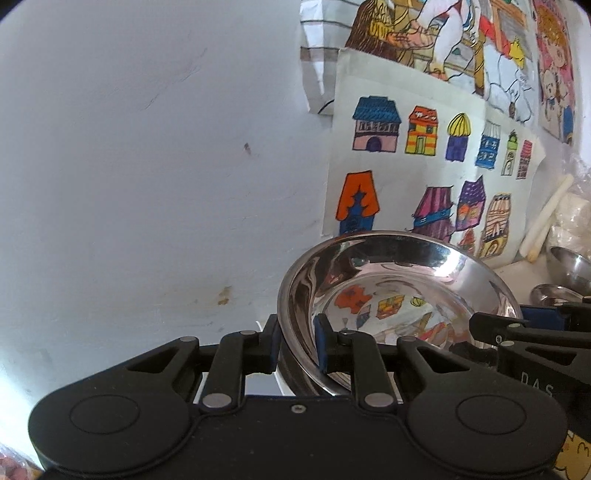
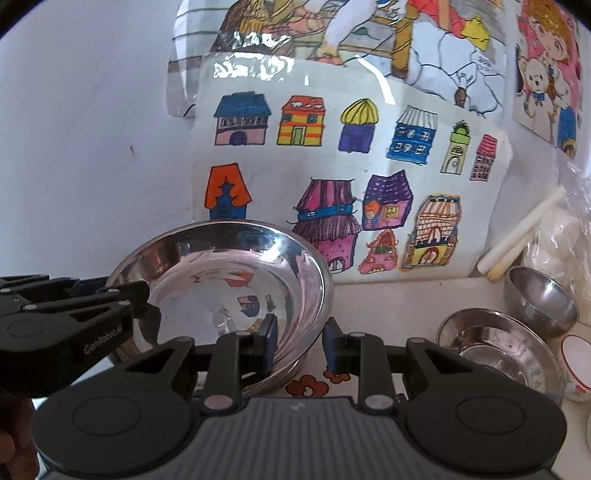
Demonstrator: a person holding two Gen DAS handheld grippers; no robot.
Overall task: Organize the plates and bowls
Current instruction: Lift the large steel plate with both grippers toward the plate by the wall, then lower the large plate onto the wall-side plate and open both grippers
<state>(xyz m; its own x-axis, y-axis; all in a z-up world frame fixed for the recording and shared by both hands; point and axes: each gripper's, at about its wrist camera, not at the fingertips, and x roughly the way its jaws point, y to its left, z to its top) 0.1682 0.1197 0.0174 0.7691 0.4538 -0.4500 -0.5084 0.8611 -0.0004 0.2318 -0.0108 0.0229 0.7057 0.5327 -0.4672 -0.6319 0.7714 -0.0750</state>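
Across the upper left of both views you face a pale, scuffed wall (image 1: 129, 166), and taped to its right side is a sheet of coloured house drawings (image 2: 332, 177) with a larger cartoon picture (image 2: 369, 33) overlapping it from above. The biggest of the task's things is the large steel bowl (image 2: 229, 280), which sits tilted at lower centre of your right wrist view and right of centre in your left wrist view, mirroring the drawings in its polished inside. Your left gripper (image 1: 297, 345) straddles the bowl's near-left rim: one blue pad is outside the wall and the other inside, the jaws only narrowly parted and set against the metal, so it has hold of the rim. Your right gripper (image 2: 300, 345) straddles the opposite rim the same way, with one pad inside the bowl and the other outside; the outer pad seems to stand a little off the wall, so you cannot tell whether it really clamps. At lower right of the right wrist view a smaller steel dish (image 2: 498, 354) rests on the flower-printed tabletop (image 2: 388, 306), a small steel bowl (image 2: 541, 301) lies tipped just behind it, and a white red-rimmed bowl (image 2: 576, 363) sits at the edge. Two pale sticks (image 2: 517, 243) lean against the wall beside a clear plastic bag (image 2: 561, 236).
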